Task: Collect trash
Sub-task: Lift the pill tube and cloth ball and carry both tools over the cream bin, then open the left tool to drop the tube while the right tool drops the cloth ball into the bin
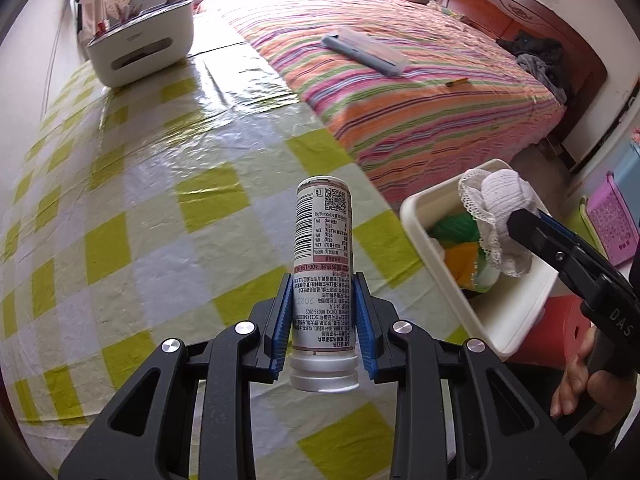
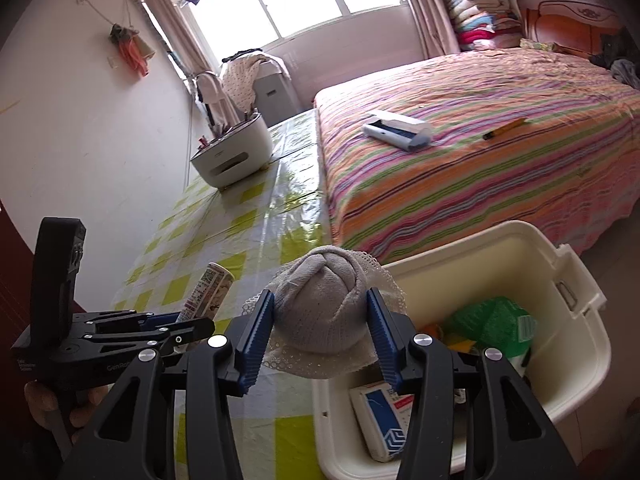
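Left gripper (image 1: 323,312) jaws are clamping a small plastic bottle (image 1: 323,256) mid-body, holding it above the desk (image 1: 140,200), cap end toward the camera. Bottle is looking light, stiff and smooth, so likely slippery; gripping the labelled middle seems safest. Right gripper (image 2: 320,332) jaws are squeezing a balled sock (image 2: 324,312) with a lace edge, hanging over the rim of the white bin (image 2: 560,264) beside the desk. Sock is soft, light and compressible; any grip on the bundle works.

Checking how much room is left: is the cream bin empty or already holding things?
Holding things. The cream bin contains a green bag and a blue-and-white box, with bare wall above them.
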The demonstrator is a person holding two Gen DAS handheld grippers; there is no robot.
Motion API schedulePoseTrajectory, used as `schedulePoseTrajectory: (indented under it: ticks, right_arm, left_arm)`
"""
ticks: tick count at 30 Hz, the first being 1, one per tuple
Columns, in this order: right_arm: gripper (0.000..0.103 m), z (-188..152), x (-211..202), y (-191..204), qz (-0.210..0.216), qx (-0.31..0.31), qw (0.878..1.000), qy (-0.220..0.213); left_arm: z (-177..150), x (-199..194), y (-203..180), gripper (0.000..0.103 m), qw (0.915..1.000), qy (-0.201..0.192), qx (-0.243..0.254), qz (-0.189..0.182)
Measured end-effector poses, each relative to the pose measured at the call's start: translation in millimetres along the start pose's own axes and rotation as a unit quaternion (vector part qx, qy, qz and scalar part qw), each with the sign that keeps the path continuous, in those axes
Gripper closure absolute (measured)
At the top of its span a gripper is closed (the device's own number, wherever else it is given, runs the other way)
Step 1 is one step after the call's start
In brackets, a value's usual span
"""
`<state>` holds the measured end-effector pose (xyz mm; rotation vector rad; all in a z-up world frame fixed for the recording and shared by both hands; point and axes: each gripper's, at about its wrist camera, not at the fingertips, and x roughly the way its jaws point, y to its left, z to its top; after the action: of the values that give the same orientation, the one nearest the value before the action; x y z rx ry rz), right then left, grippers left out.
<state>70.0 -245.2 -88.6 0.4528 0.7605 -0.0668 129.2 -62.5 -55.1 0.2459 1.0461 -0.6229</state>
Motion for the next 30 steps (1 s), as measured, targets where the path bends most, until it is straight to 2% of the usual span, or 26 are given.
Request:
schedulePoseTrajectory:
  ticks: [13,19,28,29,30]
  right_arm:
    - [0.057,-1,-26,-41,-0.047,0.040,0.998,-0.022]
    - [0.057,2,-34,-56,-0.088,0.049,0.994,-0.033]
    - [0.055,5,-36,-81,-0.103,0.080,0.991,-0.028]
    - [0.054,5,-37,-83,-0.102,0.084,0.991,-0.030]
    - [0.048,6,-39,-86,-0.104,0.089,0.990,-0.033]
  left_arm:
    - [8,12,-52,0.075,0.9992,0.004,0.028,-0.028]
    - [16,20,-77,0.075,0.9986,0.004,0.040,-0.035]
    - [30,36,-108,0.075,0.9971,0.006,0.059,-0.047]
    - [31,38,-109,0.075,0.9971,0.007,0.059,-0.048]
    - [33,41,-110,0.075,0.9970,0.009,0.059,-0.050]
